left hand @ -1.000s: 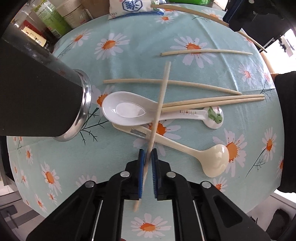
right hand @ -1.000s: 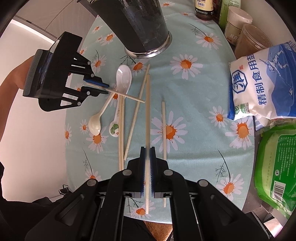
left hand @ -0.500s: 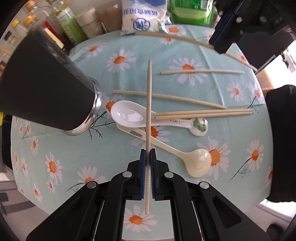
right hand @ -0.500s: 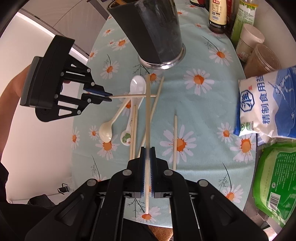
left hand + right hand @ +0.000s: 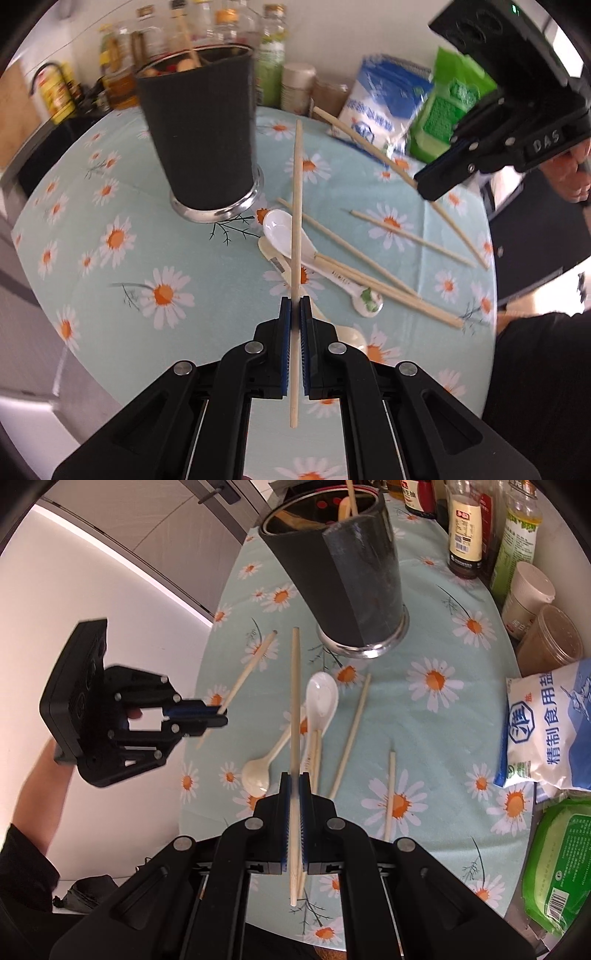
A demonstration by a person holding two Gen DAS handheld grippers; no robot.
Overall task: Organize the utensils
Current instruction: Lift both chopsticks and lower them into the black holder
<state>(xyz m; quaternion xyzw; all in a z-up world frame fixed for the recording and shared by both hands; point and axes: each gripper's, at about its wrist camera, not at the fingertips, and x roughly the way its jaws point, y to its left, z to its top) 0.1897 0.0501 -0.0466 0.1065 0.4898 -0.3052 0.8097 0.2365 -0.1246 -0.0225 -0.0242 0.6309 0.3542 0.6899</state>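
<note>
My left gripper (image 5: 294,306) is shut on a wooden chopstick (image 5: 296,206), held above the table and pointing towards the black utensil cup (image 5: 201,133). It also shows in the right wrist view (image 5: 218,716). My right gripper (image 5: 294,781) is shut on another chopstick (image 5: 294,701), lifted and aimed just left of the cup (image 5: 354,579). A white spoon (image 5: 321,698), a cream spoon (image 5: 258,775) and several loose chopsticks (image 5: 351,734) lie on the daisy tablecloth (image 5: 443,720). The cup holds some utensils.
Sauce bottles (image 5: 465,528) and jars (image 5: 550,635) stand behind the cup. A bag of salt (image 5: 546,731) and a green packet (image 5: 557,860) lie at the right. The table edge (image 5: 192,709) runs along the left.
Both grippers have risen and tilted up with their chopsticks, now facing the cup. The left chopstick has swung from lying across the spoons to pointing at the cup.
</note>
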